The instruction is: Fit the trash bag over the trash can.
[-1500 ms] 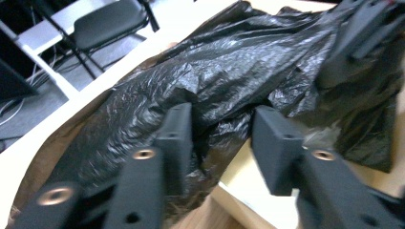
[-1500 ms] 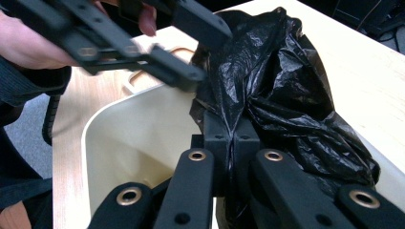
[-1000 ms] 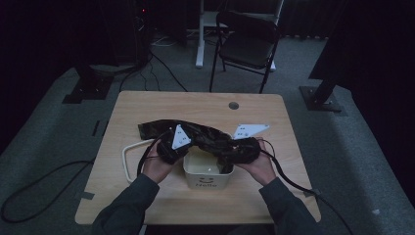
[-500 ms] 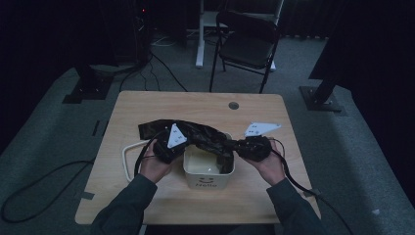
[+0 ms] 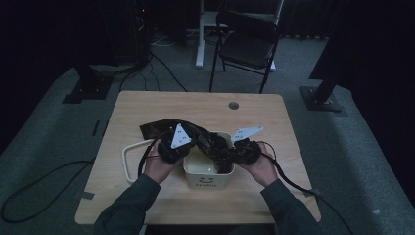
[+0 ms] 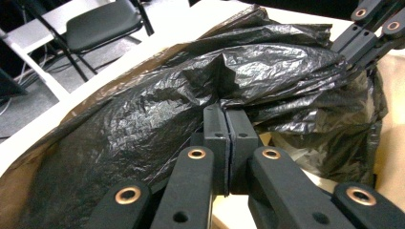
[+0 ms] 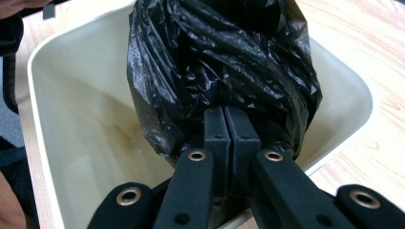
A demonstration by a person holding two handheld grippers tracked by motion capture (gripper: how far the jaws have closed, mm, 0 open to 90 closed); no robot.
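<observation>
Black plastic bag (image 5: 205, 139), thin and crinkled, is the thing being worked: it looks like a liner going into the small cream bin (image 5: 208, 182) at the near middle of the wooden table (image 5: 195, 105). One bunched part of the bag hangs down inside the bin on its right side; the rest trails out over the far left rim and lies flat on the table behind the left hand.

Left gripper (image 6: 228, 119): jaws pressed together, with a fold of the bag pinched between them. It holds the loose part up off the table, probably to keep the mouth of the bag clear of the bin's edge.

Right gripper (image 7: 228, 119): jaws have just been closing and now meet on a bunched fold of the bag, low inside the bin. Judged purpose: pushing the closed end down towards the bottom while the other hand feeds slack.

Bin contents: the bag only. The left half of the inside is bare cream wall and floor with a faint brownish stain. Liner not yet spread; rim not yet covered.

Around it: a white looped frame or handle (image 5: 128, 159) lies on the table just left of the bin. A dark folding chair (image 5: 247, 46) stands beyond the far edge of the table.
</observation>
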